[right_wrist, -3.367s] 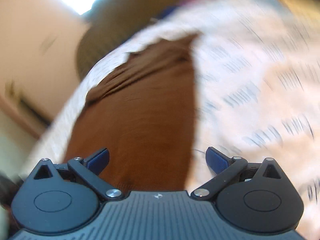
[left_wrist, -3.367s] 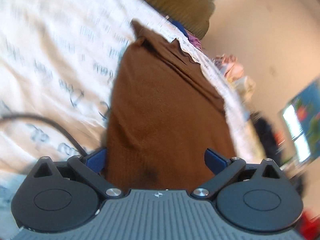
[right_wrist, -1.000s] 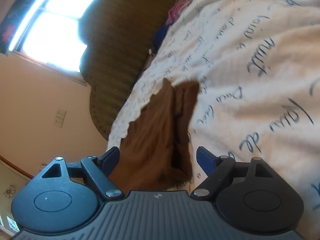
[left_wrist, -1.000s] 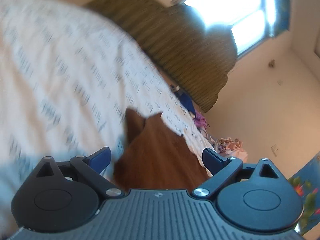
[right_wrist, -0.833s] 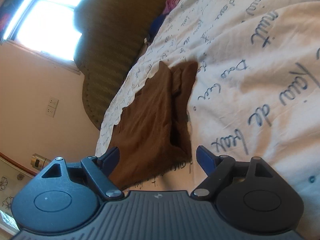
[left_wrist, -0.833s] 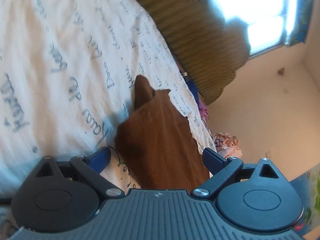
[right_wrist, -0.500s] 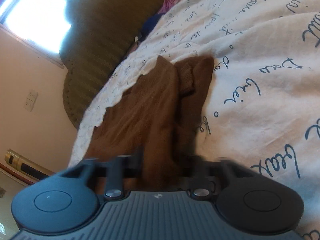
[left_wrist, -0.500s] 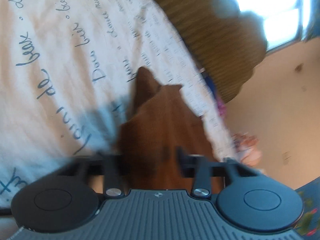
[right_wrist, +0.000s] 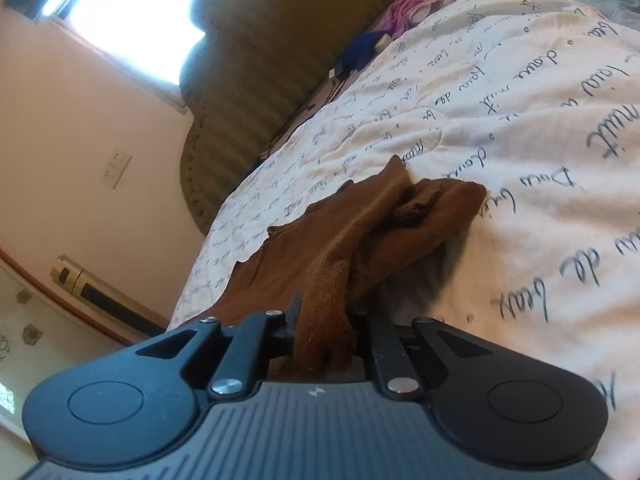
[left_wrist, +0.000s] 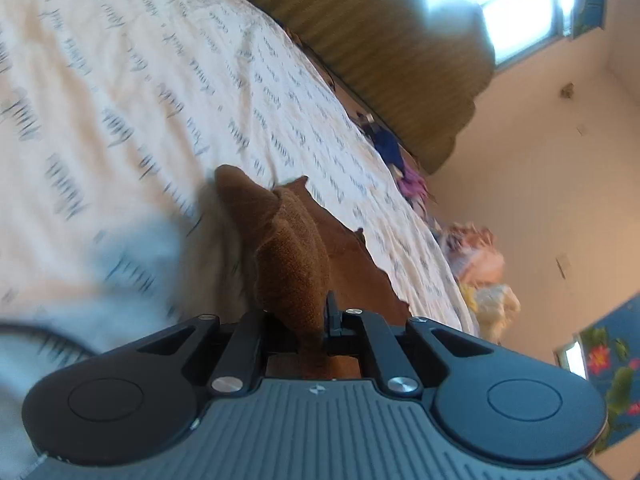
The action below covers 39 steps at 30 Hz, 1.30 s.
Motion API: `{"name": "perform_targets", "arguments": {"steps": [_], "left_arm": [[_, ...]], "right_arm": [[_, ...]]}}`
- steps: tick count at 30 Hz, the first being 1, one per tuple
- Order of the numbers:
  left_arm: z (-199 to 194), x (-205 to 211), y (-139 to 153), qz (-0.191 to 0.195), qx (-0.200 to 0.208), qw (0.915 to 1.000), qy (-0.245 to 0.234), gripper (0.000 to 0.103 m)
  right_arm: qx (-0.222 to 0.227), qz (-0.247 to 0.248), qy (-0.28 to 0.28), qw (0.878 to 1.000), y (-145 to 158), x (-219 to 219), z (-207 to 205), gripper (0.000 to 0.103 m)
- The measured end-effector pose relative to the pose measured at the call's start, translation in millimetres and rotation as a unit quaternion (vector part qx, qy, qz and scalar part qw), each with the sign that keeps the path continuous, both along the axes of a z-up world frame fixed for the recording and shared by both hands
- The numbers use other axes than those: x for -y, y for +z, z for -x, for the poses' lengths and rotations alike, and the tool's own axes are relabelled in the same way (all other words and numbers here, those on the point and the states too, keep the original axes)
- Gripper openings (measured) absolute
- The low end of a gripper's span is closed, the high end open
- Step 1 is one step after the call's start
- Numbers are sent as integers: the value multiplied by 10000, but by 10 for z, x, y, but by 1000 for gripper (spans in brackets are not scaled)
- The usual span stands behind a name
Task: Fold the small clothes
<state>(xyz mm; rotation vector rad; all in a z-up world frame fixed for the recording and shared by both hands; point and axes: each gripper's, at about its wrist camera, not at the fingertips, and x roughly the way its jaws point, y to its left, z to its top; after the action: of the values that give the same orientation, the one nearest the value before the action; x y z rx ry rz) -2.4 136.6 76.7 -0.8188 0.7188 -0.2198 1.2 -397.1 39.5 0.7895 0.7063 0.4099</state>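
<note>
A brown knitted garment [left_wrist: 292, 256] lies on a white bedspread [left_wrist: 120, 92] printed with dark script. My left gripper [left_wrist: 316, 316] is shut on the garment's near edge, and the cloth bunches up between its jaws and rises off the bed. In the right wrist view the same brown garment [right_wrist: 360, 232] stretches away from me, folded over itself at its far end. My right gripper [right_wrist: 324, 316] is shut on another part of its near edge, with a thick ridge of cloth pinched between the jaws. The bedspread [right_wrist: 540, 128] spreads out to the right.
An olive ribbed headboard [left_wrist: 380, 44] stands at the bed's far end under a bright window [left_wrist: 520, 4]. Blue, purple and pink clothes [left_wrist: 404, 160] lie along the bed's far edge. A pale wall with a socket [right_wrist: 116, 168] is to the left in the right wrist view.
Both grippers were open around the garment's near edge and have closed on it. The pinched cloth has since lifted off the bed.
</note>
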Motion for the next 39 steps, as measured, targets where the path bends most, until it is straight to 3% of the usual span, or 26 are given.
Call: {"name": "perform_targets", "arguments": {"steps": [4,6,8,10,12,13,16,19,22,25,26,27,28,29,32,34,37,38,39], "left_arm": [[596,-90,-235,-402,-190,9983,-370,9],[768,-107,-289,-980,-92,9944,-375,9],[843,-190,-228,-1237,60,9919,-266,19],[815,-303,-25,-1353,380,9901,51,46],[693,-362,235,-1466,841,9852,301,63],[567,-312,353,-1612,1063,9809,231,70],[37,-5,483,-2264,1422,9636,39,82],[-660,294,335,-2411,892,9663,-157,72],[-1227,558,112,-2207,265,9727,-671,71],[-1542,725,-111,-2370,-17,9668,-959,67],[-1602,747,-157,-2428,-125,9648,-1002,60],[-1647,770,-190,-2461,-171,9625,-1131,35],[-1673,796,-194,-2489,-156,9603,-1248,7],[-1666,799,-179,-2535,-117,9591,-1254,6],[-1530,845,1,-2890,430,9500,-1098,6],[-1483,807,76,-2952,627,9488,-929,6],[-1610,822,-150,-3347,167,9390,-770,7],[-1644,820,-260,-3374,-4,9381,-779,7],[-1620,800,-294,-3357,74,9391,-737,9]], "right_arm": [[-525,-233,148,9982,-264,120,581,11],[-810,-39,246,9964,-397,127,732,14],[-914,108,118,9957,-399,200,772,21],[-677,99,-313,9972,-247,377,739,27],[-76,363,-729,9966,5,492,640,48],[222,491,-693,9961,114,499,530,64],[439,978,-307,9938,290,360,-44,67],[261,1319,106,9909,212,142,-684,67],[-266,1530,414,9870,-12,-56,-1150,67],[-457,2095,665,9745,-156,-241,-1356,64],[-456,2181,764,9719,-190,-295,-1394,54],[-388,2200,880,9708,-215,-330,-1405,46],[-333,2204,978,9699,-238,-361,-1413,23],[-293,2163,1031,9704,-250,-370,-1414,8],[137,2270,837,9702,-118,-358,-1365,8],[356,1958,561,9784,-15,-232,-1335,7],[25,1954,318,9802,-190,-124,-1471,7],[-189,2033,352,9783,-324,-140,-1518,7],[-112,1976,318,9797,-401,-149,-1501,7]]}}
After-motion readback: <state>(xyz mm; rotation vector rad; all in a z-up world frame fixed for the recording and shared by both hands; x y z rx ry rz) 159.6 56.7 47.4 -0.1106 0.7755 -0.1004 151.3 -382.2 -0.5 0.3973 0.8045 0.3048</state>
